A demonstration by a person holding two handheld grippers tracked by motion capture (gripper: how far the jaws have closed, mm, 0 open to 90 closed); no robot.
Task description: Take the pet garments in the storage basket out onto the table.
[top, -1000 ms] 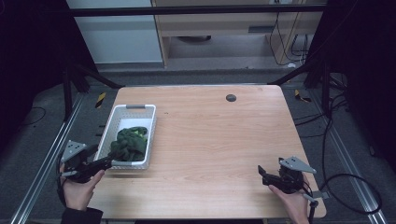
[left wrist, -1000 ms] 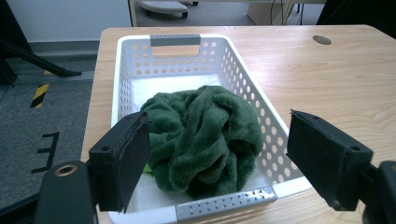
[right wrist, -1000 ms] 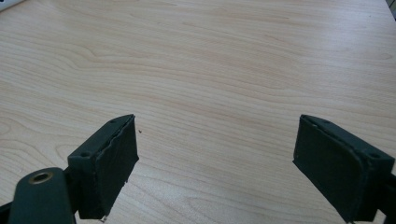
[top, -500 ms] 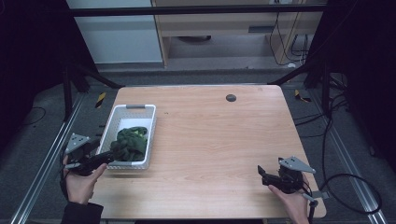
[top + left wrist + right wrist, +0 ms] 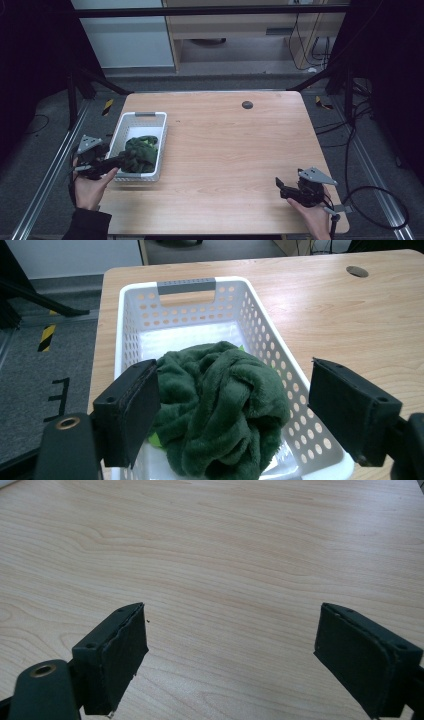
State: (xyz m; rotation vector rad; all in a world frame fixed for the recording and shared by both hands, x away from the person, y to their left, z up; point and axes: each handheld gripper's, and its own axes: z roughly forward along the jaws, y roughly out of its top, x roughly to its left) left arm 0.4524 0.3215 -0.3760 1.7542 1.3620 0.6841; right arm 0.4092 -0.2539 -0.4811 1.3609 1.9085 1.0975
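Left gripper [image 5: 235, 415]: jaws spread wide, hovering at the near end of the white perforated basket [image 5: 305, 385]; one jaw stands just beside the cloth's left flank, the other out over the basket's right wall. Nothing clamped.
Right gripper [image 5: 232, 660]: jaws wide apart, nothing between them, low over bare wooden table [image 5: 240, 545]; in the high view it sits at the near right corner, well apart from the basket.
Cloth: dark green plush cloth [image 5: 220, 405], bunched in a heap in the near half of the basket; a scrap of lighter green peeks from under it, too little showing to name.
Basket: on the left side of the table, grey handle [image 5: 186, 286] at the far end, far half bare.
Step in hand: judged as the approach for a grab, left gripper lined up on the heap, not yet closed.
Next move calls for: lowering the jaws to straddle a thick fold, closing firmly, then lifting straight up clear of the rim.
Risk: soft pile may slip from a shallow bite; basket is light and may drag along.
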